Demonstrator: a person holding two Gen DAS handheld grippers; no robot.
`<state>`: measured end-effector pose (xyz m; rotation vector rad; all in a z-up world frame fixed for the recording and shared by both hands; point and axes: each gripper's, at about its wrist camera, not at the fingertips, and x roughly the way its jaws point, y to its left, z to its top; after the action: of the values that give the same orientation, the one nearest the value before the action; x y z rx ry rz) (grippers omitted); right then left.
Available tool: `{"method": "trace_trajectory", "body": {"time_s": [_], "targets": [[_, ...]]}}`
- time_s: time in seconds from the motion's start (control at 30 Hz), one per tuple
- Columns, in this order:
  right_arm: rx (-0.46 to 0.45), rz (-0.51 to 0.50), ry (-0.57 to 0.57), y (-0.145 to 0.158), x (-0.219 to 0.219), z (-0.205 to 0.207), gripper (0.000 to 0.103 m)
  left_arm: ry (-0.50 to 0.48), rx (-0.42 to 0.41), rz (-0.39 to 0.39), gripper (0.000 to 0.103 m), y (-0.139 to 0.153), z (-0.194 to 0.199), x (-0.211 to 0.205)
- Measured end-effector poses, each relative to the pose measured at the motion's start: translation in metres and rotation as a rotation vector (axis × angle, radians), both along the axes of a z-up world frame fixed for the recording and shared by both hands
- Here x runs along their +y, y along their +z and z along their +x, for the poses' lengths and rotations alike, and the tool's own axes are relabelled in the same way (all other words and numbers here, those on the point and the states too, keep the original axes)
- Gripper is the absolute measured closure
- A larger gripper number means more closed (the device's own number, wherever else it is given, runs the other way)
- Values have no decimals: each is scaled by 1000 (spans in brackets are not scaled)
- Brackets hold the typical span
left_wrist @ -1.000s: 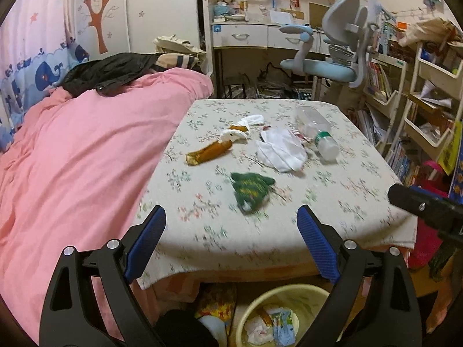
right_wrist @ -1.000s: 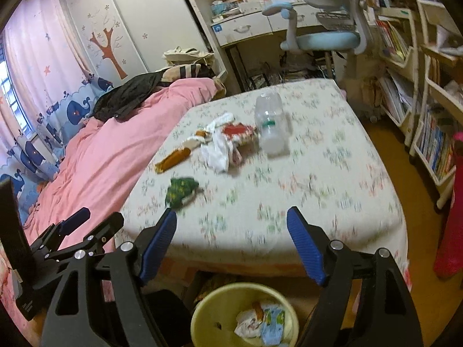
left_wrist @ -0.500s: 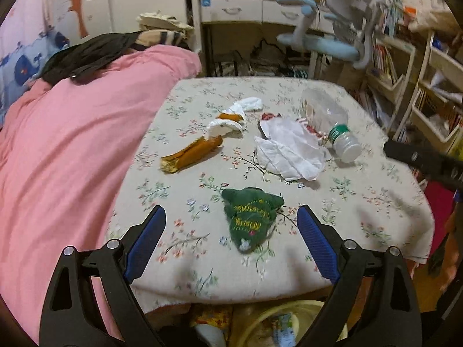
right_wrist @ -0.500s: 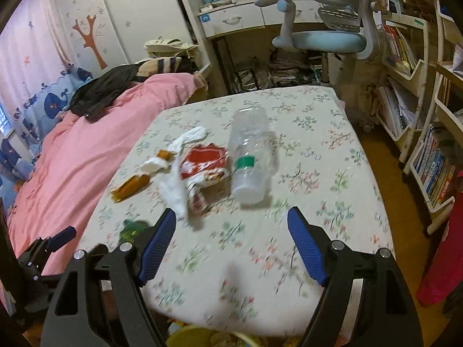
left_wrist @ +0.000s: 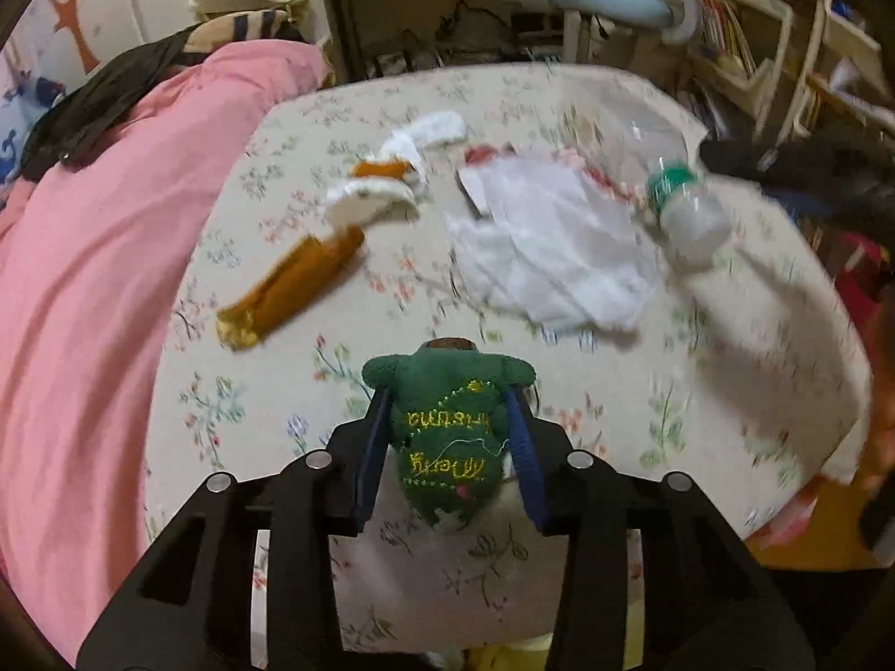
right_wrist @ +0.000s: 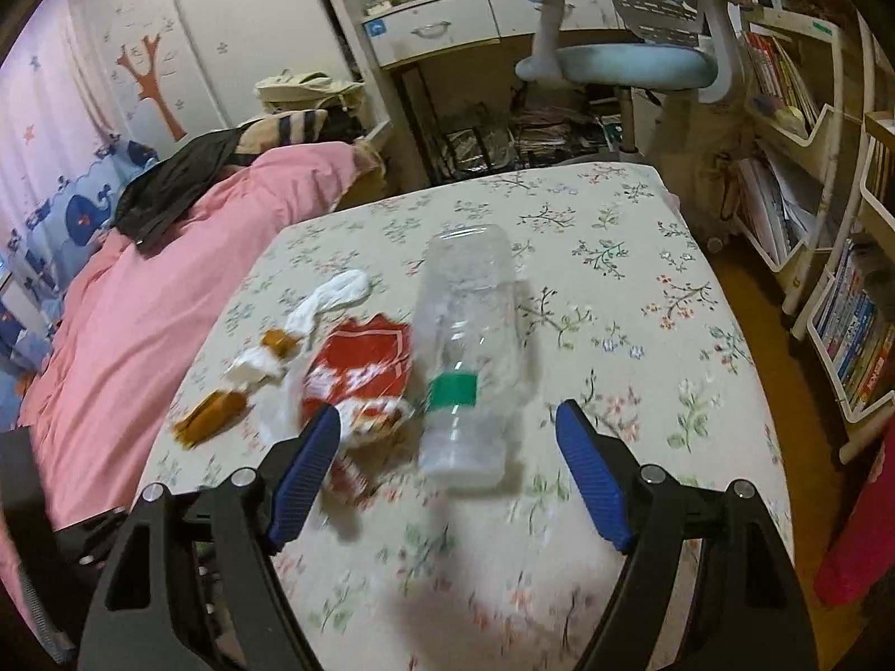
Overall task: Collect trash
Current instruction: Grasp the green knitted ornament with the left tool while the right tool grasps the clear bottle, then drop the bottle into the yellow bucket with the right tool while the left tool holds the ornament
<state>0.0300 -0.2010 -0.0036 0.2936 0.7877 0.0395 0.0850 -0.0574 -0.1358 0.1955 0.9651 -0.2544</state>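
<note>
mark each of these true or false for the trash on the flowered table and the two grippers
1. The left gripper is closed on the green knitted piece. True; its jaws have just been closing.
2. The right gripper grips the plastic bottle. False; it is open, the bottle's capped end lying between its fingers ungripped.
3. The bottle stands upright. False; it lies on its side.
4. The bottle's label band is green. True.
5. A white tissue lies beside the bottle. True.
</note>
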Motion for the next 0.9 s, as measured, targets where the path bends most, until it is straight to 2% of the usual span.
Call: {"method": "trace_trajectory", "body": {"time_s": [0.07,0.2,0.47,0.6,0.63,0.77,0.9], "targets": [[7,-2,-5,-5,0,13,27,37,-30,-57,65,16,2,9],[10,-43,-8,-11,5,34,27,78,-100,-106,64,38,0,22],[43,-54,-44,-28,-2,62,29,113,-94,-165,64,44,5,36],[62,-43,-40,-33,-6,69,45,107,-94,-170,64,45,6,36],[63,-44,-38,-33,-7,68,46,104,-95,-167,64,45,6,35],[56,-1,-47,-28,-19,63,46,98,-99,-164,64,45,6,35],[43,87,-65,-21,-34,51,46,101,-123,-178,64,50,0,38]]}}
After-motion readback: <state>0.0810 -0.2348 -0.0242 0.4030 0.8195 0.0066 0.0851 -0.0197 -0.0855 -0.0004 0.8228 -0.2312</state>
